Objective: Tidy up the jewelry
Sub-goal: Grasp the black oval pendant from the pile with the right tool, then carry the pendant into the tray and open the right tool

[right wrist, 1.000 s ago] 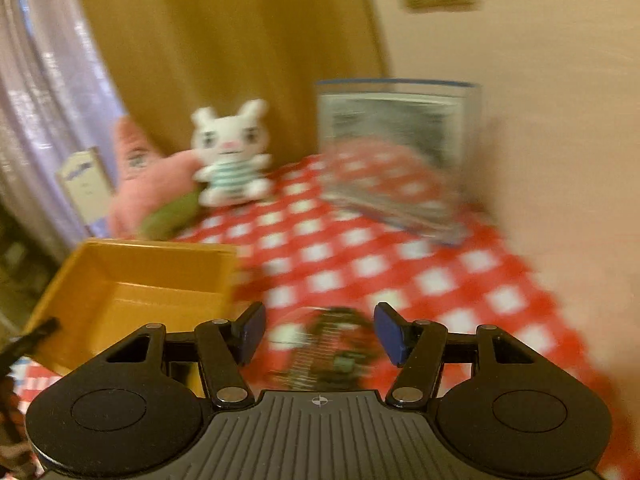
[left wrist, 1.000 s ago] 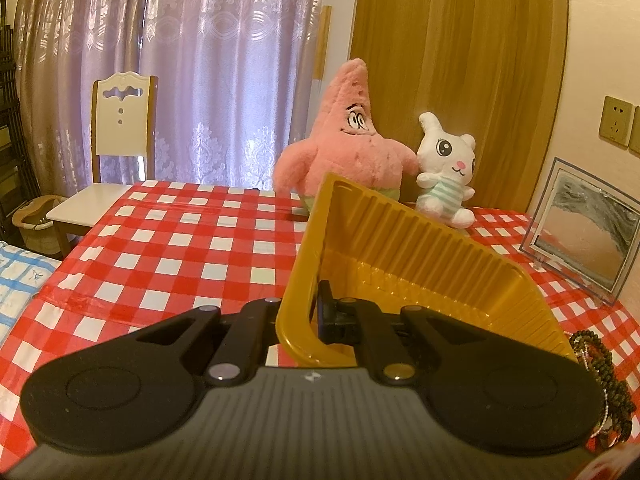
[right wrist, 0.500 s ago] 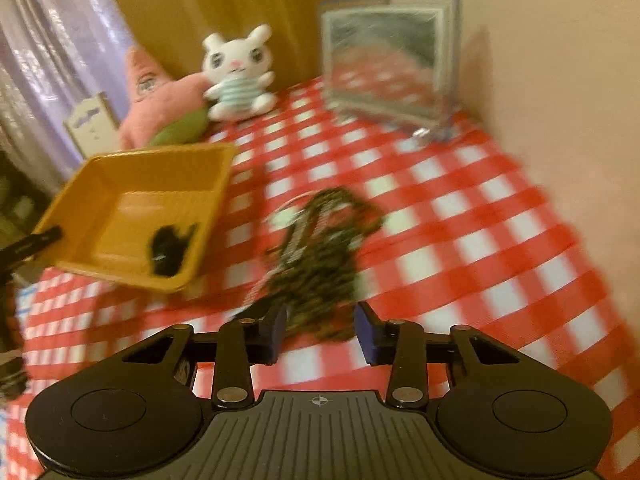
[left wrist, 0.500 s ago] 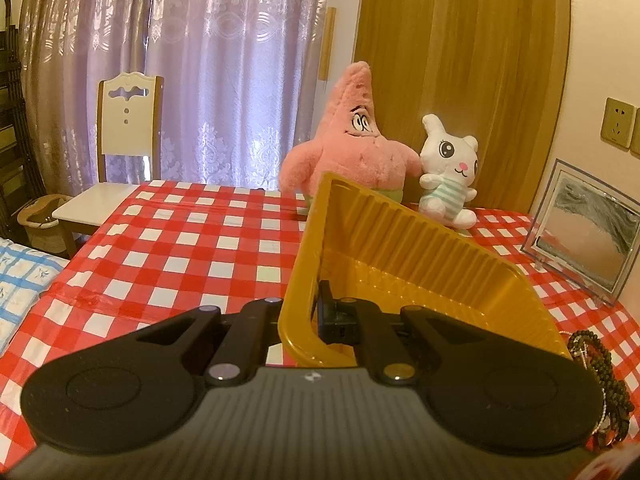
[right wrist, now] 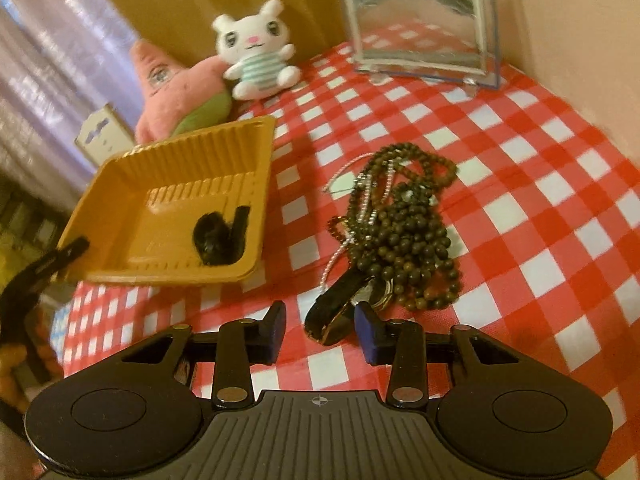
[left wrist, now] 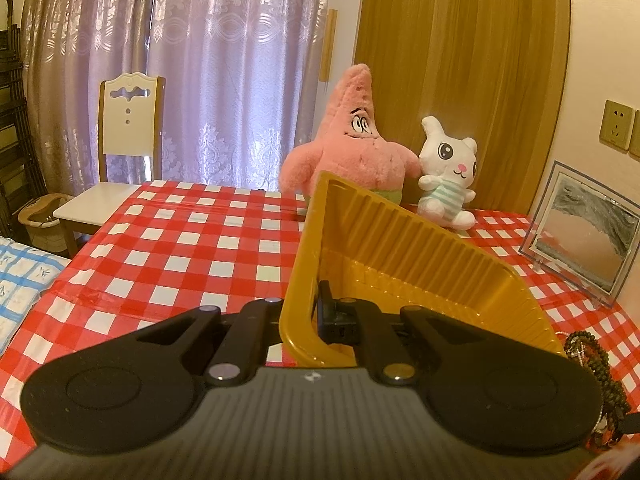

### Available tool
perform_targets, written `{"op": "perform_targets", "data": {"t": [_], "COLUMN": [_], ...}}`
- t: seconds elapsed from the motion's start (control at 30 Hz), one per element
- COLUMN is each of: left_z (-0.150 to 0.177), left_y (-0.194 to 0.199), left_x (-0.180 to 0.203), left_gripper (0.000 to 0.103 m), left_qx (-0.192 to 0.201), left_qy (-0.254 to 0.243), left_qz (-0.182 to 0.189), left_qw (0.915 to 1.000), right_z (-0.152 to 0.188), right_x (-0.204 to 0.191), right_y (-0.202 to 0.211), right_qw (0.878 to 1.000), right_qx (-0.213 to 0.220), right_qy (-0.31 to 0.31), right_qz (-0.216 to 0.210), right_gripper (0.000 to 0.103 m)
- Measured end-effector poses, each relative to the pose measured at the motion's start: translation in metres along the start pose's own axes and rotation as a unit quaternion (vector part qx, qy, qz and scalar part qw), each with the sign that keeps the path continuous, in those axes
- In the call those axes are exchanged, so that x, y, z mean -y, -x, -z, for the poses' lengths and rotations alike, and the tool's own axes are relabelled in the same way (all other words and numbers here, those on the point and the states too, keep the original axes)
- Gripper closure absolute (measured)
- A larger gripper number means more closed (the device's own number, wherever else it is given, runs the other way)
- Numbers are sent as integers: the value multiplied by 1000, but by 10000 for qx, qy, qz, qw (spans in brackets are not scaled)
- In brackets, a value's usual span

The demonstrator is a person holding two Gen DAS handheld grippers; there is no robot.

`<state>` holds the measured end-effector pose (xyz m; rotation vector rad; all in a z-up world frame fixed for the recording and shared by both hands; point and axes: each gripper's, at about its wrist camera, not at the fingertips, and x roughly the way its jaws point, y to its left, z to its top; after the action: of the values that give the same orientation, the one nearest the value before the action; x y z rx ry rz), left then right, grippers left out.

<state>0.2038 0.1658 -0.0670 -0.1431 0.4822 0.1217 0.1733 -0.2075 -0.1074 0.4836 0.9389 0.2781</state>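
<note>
My left gripper (left wrist: 306, 312) is shut on the near rim of a yellow ribbed plastic tray (left wrist: 400, 256) and holds it tilted; the tray (right wrist: 168, 204) also shows in the right wrist view, with a dark object (right wrist: 218, 236) in its corner. A pile of dark bead necklaces (right wrist: 404, 228) with a thin pearl strand and a dark watch-like piece (right wrist: 336, 312) lies on the checked cloth right of the tray. My right gripper (right wrist: 320, 326) is open, its blue pads either side of the watch-like piece. The beads also show at the left wrist view's right edge (left wrist: 596, 364).
A pink starfish plush (left wrist: 352, 144) and a white rabbit plush (left wrist: 448, 172) sit at the table's back. A framed sand picture (left wrist: 584, 236) stands at the right by the wall. A chair (left wrist: 124, 152) stands beyond the table's left edge.
My right gripper has swung down and closer to the bead pile, and its jaws now stand around the dark watch-like piece. The left gripper holds the tray much as before.
</note>
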Motion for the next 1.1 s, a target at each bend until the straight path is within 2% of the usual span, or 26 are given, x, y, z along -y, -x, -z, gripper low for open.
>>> {"op": "perform_targets", "data": {"t": [0.27, 0.33, 0.37, 0.43, 0.73, 0.93, 1.0, 1.1], "left_z": [0, 0, 0, 0, 0, 1, 2, 2], "left_y": [1, 1, 2, 1, 2, 1, 1, 2], "left_x": [0, 0, 0, 0, 1, 2, 2, 1], "left_gripper": [98, 98, 98, 98, 98, 98, 98, 98], "left_qx": [-1, -4, -2, 0, -7, -13, -15, -4], "left_qy": [-14, -13, -13, -8, -14, 1, 6, 1], "left_qz": [11, 10, 10, 7, 0, -17, -20, -17], "left_qw": [10000, 10000, 10000, 10000, 10000, 10000, 10000, 10000], "right_z": [-1, 1, 2, 4, 11, 15, 13, 7], "right_x": [20, 25, 27, 28, 34, 29, 24, 6], "right_y": [-16, -17, -17, -16, 12, 35, 41, 47], "right_qw": [9957, 9941, 9933, 9924, 9892, 9901, 9916, 9955], "right_qx": [-58, -80, -121, -126, -160, -27, 36, 172], "right_qy": [-904, -1047, -1087, -1148, -1188, -1009, -871, -288], "right_qz": [-170, -274, -386, -429, -847, -980, -960, -881], "right_gripper": [64, 73, 86, 88, 90, 90, 90, 90]}}
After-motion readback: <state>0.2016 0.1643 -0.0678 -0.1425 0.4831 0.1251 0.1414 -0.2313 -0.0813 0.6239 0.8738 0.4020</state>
